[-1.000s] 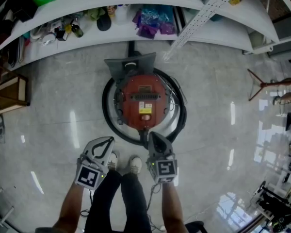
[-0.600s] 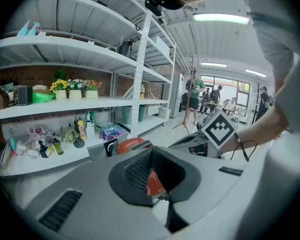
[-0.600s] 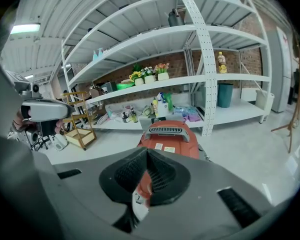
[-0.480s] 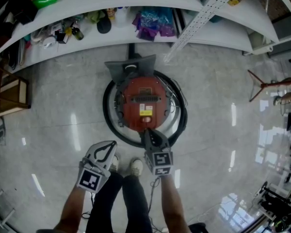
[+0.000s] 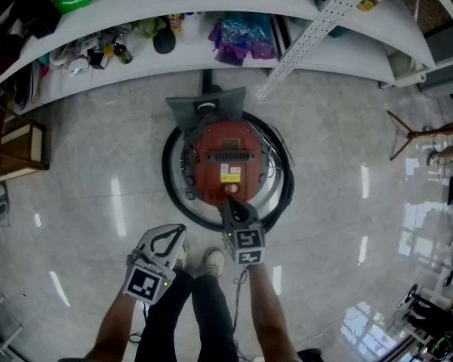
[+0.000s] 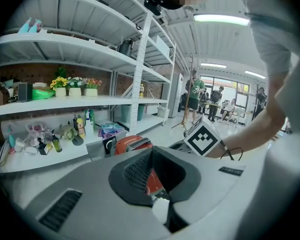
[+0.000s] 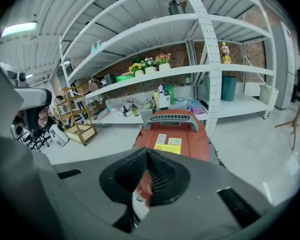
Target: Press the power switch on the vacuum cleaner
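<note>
Your right gripper (image 5: 232, 202) is clenched on nothing. In the right gripper view its ribbed pads (image 7: 160, 174) meet in a line. Its tip reaches down to the near end of the red vacuum cleaner (image 5: 228, 153) and sits right at the pale round power switch (image 5: 230, 190). Whether it actually bears on the switch cannot be told from here. The marker cube (image 5: 247, 247) rides just behind the jaws, above your right forearm.

The vacuum cleaner stands on the glossy floor (image 5: 347, 127), close to the front edge of the lowest shelf (image 5: 136, 62). Its black hose (image 5: 170, 183) is coiled in a ring around the body. A grey floor nozzle (image 5: 205, 104) lies at its far end, toward the shelf. A yellow label (image 5: 229, 173) sits on top of the body, between the vent grille and the switch.

Your left gripper (image 5: 174, 234) is clenched and empty as well. You hold it back over your left leg, beside your shoes (image 5: 211, 259), and it is well apart from the vacuum cleaner. In the left gripper view the jaws are together, with the red body showing beyond them.
</note>
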### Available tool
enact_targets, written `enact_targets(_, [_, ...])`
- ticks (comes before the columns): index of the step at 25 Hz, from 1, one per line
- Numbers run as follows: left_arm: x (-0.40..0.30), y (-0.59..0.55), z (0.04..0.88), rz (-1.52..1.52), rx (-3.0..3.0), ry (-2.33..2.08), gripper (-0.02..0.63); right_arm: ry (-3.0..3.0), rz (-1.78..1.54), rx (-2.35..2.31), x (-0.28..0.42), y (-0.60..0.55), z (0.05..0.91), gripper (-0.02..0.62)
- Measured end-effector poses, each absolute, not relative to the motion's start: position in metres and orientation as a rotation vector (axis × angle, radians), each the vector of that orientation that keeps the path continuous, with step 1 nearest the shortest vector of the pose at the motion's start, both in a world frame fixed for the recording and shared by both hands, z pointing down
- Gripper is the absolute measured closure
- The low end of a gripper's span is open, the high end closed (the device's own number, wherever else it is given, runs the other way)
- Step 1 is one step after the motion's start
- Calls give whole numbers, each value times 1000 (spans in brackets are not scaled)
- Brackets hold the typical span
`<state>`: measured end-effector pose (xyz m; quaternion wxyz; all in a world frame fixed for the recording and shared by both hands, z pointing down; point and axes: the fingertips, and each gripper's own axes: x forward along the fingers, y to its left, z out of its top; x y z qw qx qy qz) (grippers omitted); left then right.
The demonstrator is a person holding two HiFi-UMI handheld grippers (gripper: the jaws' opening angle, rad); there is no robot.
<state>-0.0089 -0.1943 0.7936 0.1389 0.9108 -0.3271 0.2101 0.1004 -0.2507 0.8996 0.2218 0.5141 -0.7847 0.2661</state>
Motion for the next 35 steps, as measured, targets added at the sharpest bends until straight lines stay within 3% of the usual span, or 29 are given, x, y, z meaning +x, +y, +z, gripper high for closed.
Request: enact_targets(35, [-9,-195,800,594,2607,-960,598,-2114,816,1392,99,-258,941,584])
